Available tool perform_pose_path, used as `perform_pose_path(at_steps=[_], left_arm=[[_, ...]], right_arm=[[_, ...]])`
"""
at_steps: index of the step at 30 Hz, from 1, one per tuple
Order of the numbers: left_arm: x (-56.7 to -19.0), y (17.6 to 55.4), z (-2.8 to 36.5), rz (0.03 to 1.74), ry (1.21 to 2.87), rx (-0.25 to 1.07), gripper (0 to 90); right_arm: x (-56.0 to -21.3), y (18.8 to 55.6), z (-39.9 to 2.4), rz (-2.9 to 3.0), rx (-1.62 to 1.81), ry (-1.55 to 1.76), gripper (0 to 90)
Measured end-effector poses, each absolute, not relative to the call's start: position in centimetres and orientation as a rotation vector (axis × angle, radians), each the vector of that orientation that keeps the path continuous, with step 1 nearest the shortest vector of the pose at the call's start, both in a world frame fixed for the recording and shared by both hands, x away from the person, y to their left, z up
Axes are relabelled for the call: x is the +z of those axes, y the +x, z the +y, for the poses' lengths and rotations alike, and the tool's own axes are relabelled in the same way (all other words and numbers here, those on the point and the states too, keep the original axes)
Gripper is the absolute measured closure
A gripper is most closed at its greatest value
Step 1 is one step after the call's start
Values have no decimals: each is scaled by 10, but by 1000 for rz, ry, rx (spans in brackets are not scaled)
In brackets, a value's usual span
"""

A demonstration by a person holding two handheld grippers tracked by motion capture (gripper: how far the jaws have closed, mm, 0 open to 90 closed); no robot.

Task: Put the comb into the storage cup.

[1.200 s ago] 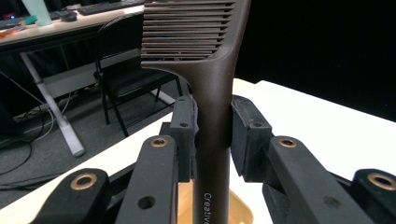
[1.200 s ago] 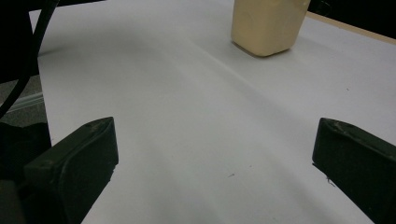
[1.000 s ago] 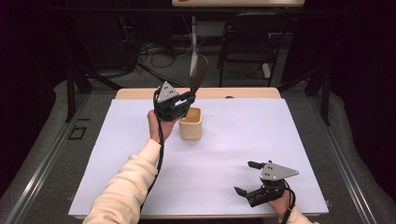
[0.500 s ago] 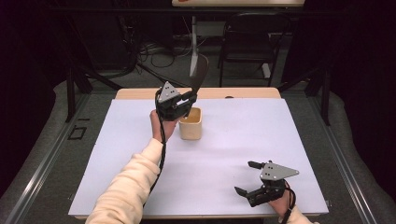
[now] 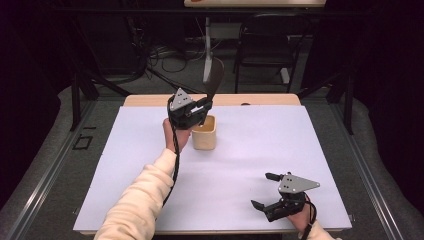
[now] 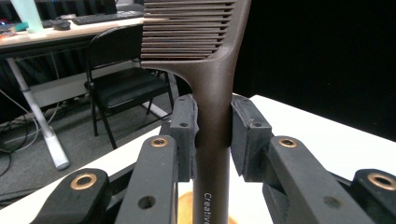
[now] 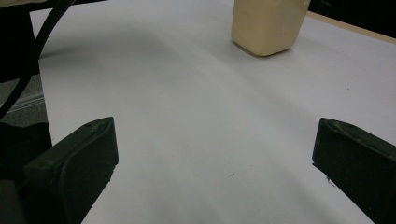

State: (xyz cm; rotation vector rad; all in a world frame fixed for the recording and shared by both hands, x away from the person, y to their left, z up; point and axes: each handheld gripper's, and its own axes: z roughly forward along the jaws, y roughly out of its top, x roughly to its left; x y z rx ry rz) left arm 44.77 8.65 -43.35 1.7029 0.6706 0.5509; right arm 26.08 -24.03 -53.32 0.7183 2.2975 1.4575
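Note:
A dark brown slotted spatula (image 5: 215, 80) stands upright, blade up, and my left gripper (image 5: 201, 108) is shut on its handle. In the left gripper view both pads clamp the handle (image 6: 212, 93) just below the slotted blade, my left gripper (image 6: 214, 126) pointing upward. It hangs over the left rim of a beige cup (image 5: 205, 135) at the back middle of the white table (image 5: 250, 150). The gripper hides the handle's lower end. My right gripper (image 5: 260, 190) rests near the front right edge, open with nothing between its jaws; from my right gripper (image 7: 215, 154) the cup (image 7: 268, 25) stands far ahead.
A black chair (image 5: 265, 45) and a white desk leg (image 5: 206, 47) stand on the floor behind the table, among cables. Metal rails run along both sides of the table. A black cable (image 5: 174, 165) trails from the left gripper down the sleeve.

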Motion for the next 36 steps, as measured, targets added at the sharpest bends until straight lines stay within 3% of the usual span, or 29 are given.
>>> perform_pose_path(at_steps=[36], left_arm=[[-455, 456, 87, 670, 1718, 551, 729]], right_arm=[[-533, 260, -241, 2296, 1464, 713, 0]])
